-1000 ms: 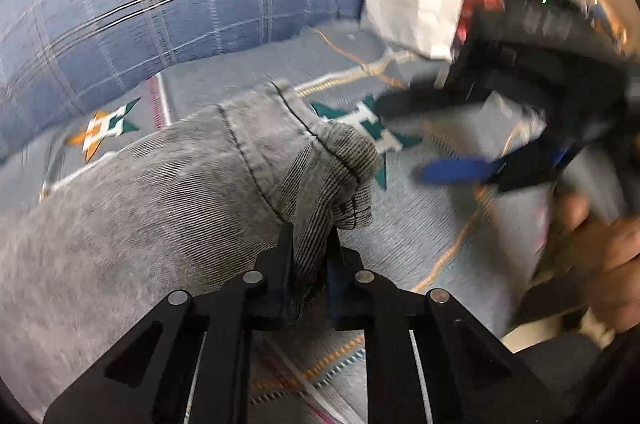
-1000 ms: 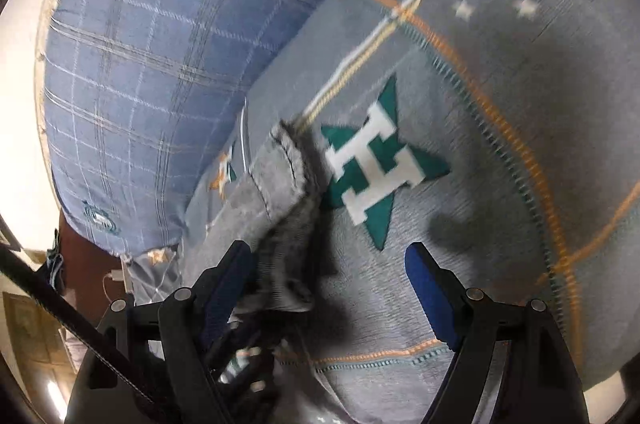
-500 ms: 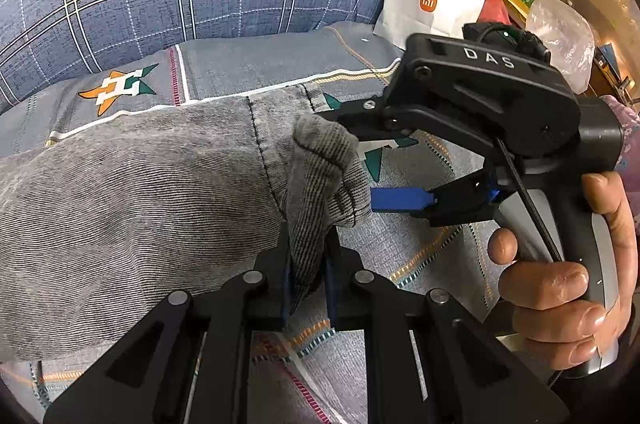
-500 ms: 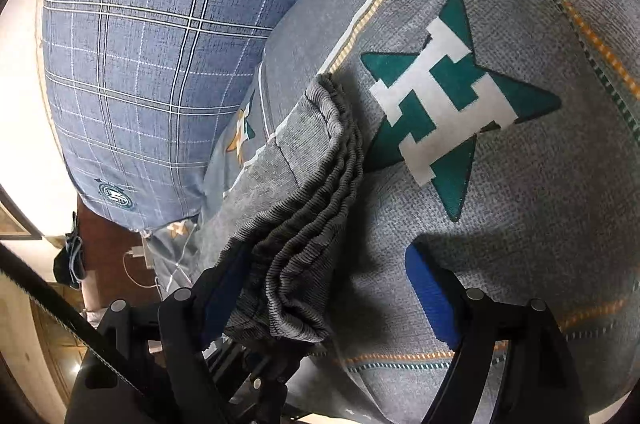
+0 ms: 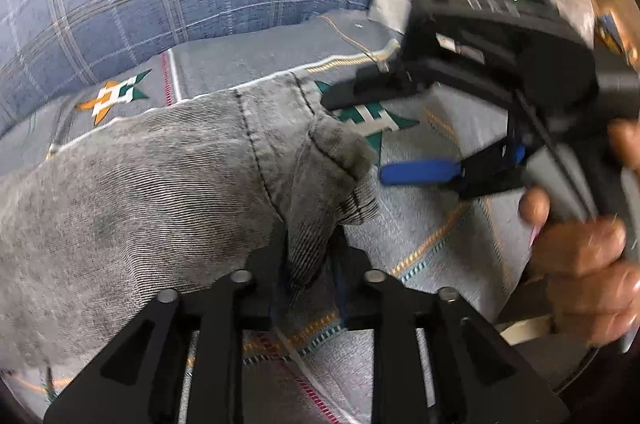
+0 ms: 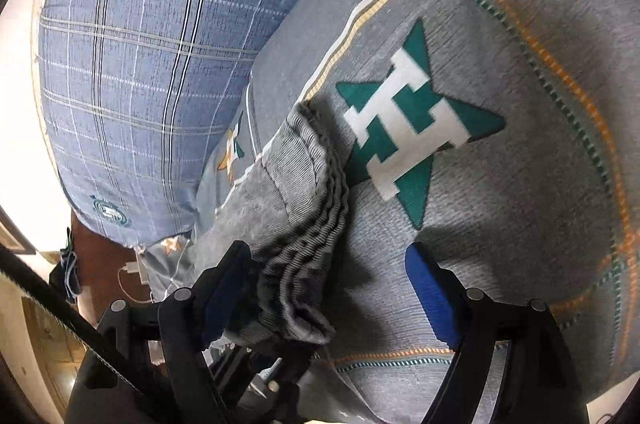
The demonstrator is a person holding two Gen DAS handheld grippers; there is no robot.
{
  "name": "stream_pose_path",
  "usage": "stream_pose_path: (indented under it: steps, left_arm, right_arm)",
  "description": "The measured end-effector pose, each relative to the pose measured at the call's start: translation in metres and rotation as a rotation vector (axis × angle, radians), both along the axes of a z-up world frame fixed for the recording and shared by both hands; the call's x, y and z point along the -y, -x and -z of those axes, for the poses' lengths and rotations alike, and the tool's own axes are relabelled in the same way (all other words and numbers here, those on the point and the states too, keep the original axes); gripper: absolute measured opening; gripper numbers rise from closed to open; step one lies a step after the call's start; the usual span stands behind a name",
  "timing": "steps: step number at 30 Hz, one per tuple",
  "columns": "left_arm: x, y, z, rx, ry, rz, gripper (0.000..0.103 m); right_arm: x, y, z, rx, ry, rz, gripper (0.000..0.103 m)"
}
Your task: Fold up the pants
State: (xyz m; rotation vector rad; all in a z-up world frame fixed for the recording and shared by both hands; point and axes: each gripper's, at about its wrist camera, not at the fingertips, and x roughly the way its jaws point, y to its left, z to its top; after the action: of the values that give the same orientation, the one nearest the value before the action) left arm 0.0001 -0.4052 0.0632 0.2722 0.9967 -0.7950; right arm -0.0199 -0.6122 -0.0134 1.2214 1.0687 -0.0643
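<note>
Now left gripper (image 5: 308,264) fingers are opening around pants (image 5: 160,184) hem; right gripper (image 6: 332,288) fingers apart.

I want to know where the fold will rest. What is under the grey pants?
The grey pants lie on a grey bedsheet with green star prints; one star shows beside their edge. The sheet directly beneath them is covered, so anything there cannot be seen.

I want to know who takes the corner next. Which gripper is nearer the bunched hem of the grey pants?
Left. The left gripper has the hem between its opening jaws; the right gripper stands open beside it, one finger alongside the cloth, not gripping.
</note>
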Motion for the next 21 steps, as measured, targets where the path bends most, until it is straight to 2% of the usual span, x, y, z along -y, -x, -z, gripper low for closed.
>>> stream_pose_path:
  steps: [2,5,9,21]
  left_arm:
    - [0.005,0.009,0.002,0.058,-0.041,0.037,0.039]
    - [0.010,0.020,0.007,0.114,-0.089,0.082,0.048]
    - [0.016,0.025,0.017,0.137,-0.143,0.106,0.051]
    - [0.025,0.026,0.022,0.156,-0.168,0.095,0.053]
  right_arm:
    - [0.002,0.002,-0.001,0.003,0.004,0.007,0.082]
    - [0.004,0.005,-0.002,-0.002,0.004,0.021,0.082]
    - [0.007,0.007,-0.004,0.000,0.010,0.030,0.082]
    - [0.010,0.013,-0.007,0.004,0.014,0.039,0.082]
